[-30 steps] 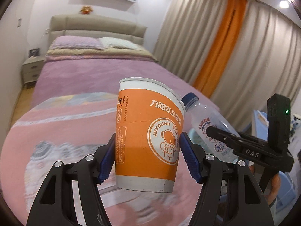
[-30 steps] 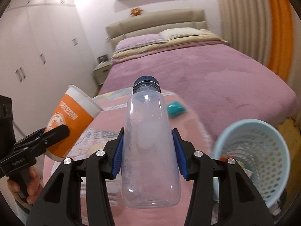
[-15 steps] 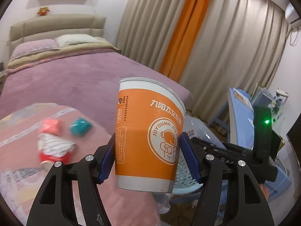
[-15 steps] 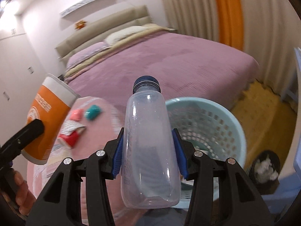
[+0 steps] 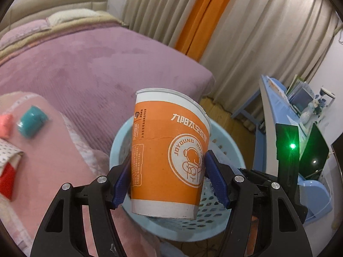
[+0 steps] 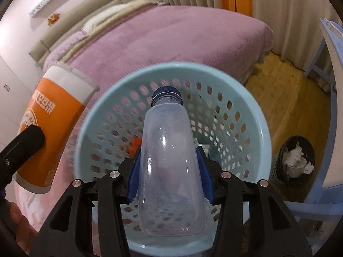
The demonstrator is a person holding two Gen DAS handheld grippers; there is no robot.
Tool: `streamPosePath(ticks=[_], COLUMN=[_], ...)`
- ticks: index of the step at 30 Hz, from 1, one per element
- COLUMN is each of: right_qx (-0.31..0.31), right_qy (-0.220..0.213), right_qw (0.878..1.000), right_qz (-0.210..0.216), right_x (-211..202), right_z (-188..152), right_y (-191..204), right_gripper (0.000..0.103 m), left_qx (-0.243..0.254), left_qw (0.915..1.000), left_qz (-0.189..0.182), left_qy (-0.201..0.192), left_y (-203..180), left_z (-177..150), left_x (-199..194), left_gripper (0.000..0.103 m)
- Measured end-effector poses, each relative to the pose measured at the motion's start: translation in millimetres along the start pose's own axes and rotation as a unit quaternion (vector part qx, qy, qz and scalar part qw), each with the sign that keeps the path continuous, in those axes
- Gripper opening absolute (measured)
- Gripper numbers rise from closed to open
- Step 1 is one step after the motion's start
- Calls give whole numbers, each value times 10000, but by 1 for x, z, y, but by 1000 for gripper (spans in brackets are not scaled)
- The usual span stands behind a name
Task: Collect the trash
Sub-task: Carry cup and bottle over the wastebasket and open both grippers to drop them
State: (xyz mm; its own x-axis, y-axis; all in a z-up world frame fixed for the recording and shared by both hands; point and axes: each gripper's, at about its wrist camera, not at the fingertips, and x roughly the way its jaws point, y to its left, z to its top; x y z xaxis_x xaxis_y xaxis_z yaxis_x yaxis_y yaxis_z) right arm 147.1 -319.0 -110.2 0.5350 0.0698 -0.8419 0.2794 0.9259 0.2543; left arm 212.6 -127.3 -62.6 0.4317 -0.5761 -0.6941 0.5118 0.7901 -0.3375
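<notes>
My left gripper is shut on an orange and white paper cup and holds it upright over the near-left rim of a light blue perforated basket. My right gripper is shut on a clear plastic bottle with a dark blue cap and holds it above the basket's mouth. The cup also shows at the left of the right wrist view. Some scraps lie inside the basket, mostly hidden by the bottle.
The basket stands by the foot of a purple bed. A teal wad, a pink wad and a red and white wrapper lie on the pink blanket. A black bin with tissues stands on the wooden floor near a blue chair.
Both grippers have swung right from over the bed to above the blue basket, still holding the cup and the bottle. The basket now fills the middle of both views.
</notes>
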Motion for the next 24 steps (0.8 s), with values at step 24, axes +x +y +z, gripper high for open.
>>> streamPosePath(ticks=[24], right_qx=[-169], right_qy=[8], right_qw=[9999], right_qz=[-12], right_x=[-13], right_z=[-11], right_y=[-4], right_gripper=[50], left_qx=[-235], left_qw=[9995], left_qz=[-181], left_qy=[-60], left_y=[5], left_z=[-6], left_x=[-12], left_gripper=[64])
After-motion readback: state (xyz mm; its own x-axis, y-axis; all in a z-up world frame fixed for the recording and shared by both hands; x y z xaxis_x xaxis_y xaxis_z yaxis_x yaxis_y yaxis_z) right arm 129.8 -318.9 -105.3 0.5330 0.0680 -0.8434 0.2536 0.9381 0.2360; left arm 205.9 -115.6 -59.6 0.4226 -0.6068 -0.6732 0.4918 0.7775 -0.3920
